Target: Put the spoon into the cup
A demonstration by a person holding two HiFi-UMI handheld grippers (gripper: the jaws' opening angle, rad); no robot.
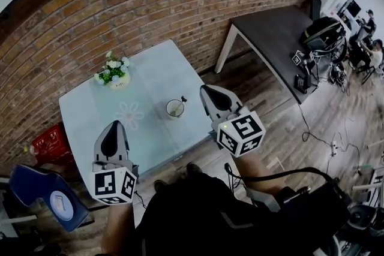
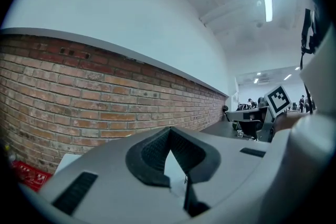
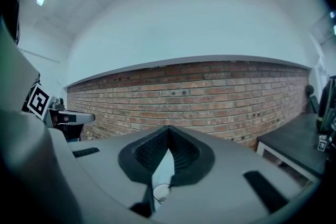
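One spoon [image 1: 182,101] in cup [image 1: 174,108], beside closed right gripper [image 1: 204,90], outside jaws.

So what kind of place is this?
Probably an office or lab workspace: a bare brick wall, a dark desk with cables trailing over the floor, and people seated at screens behind it.

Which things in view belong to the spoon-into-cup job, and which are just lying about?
Job: cup; spoon, already standing in it.
Lying about: flower pot; red crate; dark table.
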